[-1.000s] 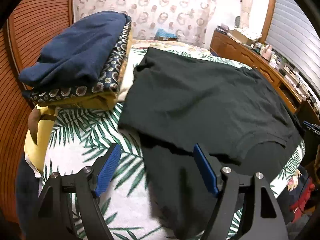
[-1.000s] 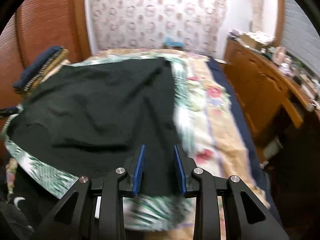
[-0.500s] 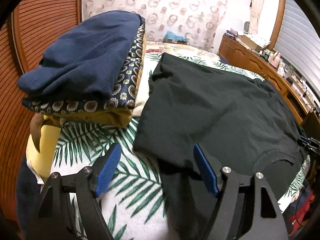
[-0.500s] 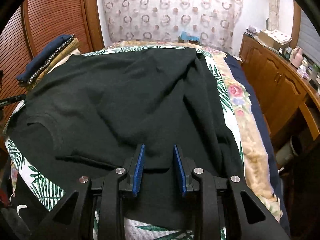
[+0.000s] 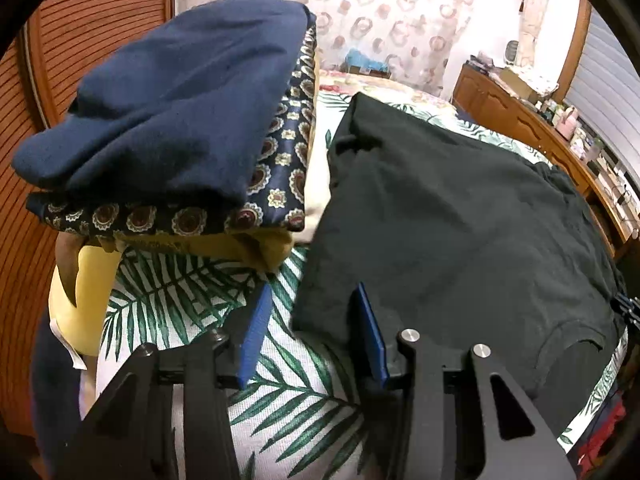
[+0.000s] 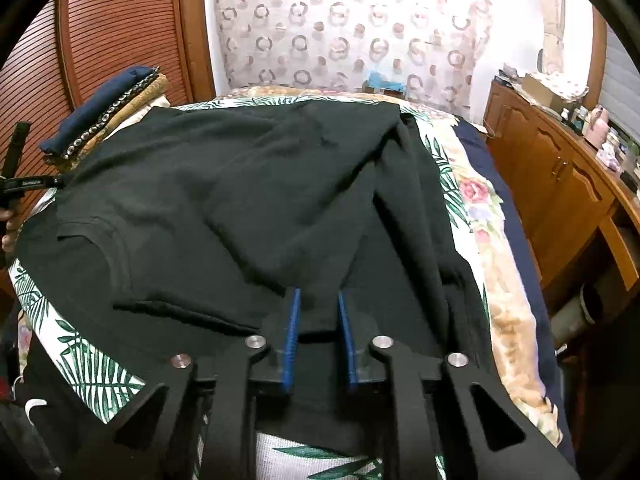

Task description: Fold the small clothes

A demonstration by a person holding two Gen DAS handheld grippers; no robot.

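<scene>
Dark green tee [image 6: 248, 200] spread flat across the bed [image 5: 168, 304], beside the folded stack [image 5: 168, 128]. Soft, light, floppy; best pinched at hem corners. Left gripper [image 5: 314, 322] jaws released over its edge; right gripper [image 6: 318, 330] narrowly parted, probably empty.

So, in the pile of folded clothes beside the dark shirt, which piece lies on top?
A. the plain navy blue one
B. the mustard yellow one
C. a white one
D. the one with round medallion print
A: in the left wrist view the plain navy blue piece sits at the very top of the pile, with the medallion-print piece under it and the mustard yellow piece lower still.
</scene>
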